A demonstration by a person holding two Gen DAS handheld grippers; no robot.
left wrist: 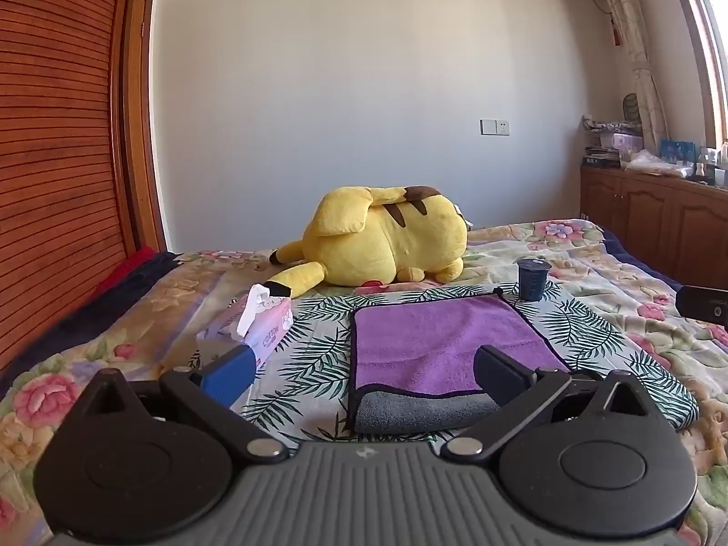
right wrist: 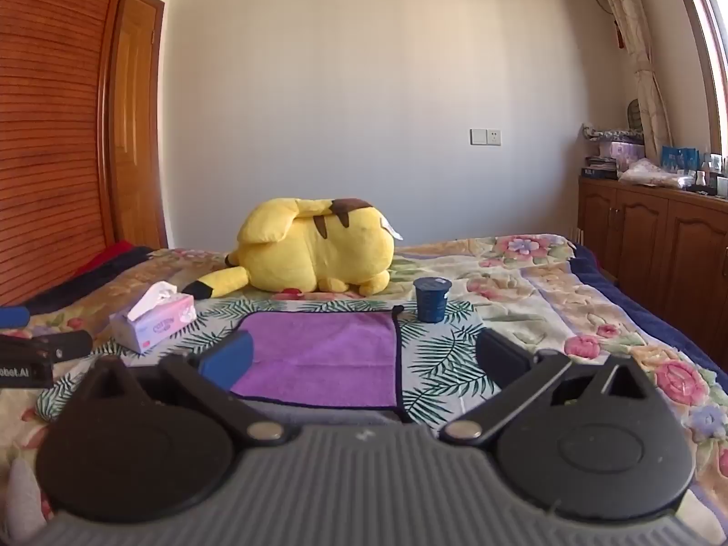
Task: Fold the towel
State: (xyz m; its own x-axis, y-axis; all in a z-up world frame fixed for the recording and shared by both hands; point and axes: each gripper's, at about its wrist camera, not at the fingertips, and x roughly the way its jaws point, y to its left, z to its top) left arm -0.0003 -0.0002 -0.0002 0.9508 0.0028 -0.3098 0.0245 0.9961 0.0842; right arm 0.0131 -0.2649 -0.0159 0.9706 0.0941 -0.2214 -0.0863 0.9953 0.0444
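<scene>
Left claw (left wrist: pixel 364 375): wide, holding nothing, over near edge of towel (left wrist: pixel 446 341); right claw (right wrist: pixel 364 359): wide, holding nothing. Towel: purple/grey, on leaf-print cloth (left wrist: pixel 309 364) on bed, one fold apparently in; further folds prob. left

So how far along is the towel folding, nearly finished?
One fold looks done: the purple towel lies doubled on the bed, grey underside at its near edge. Nothing is in hand; the left gripper and right gripper are open. Any further folds remain.
</scene>
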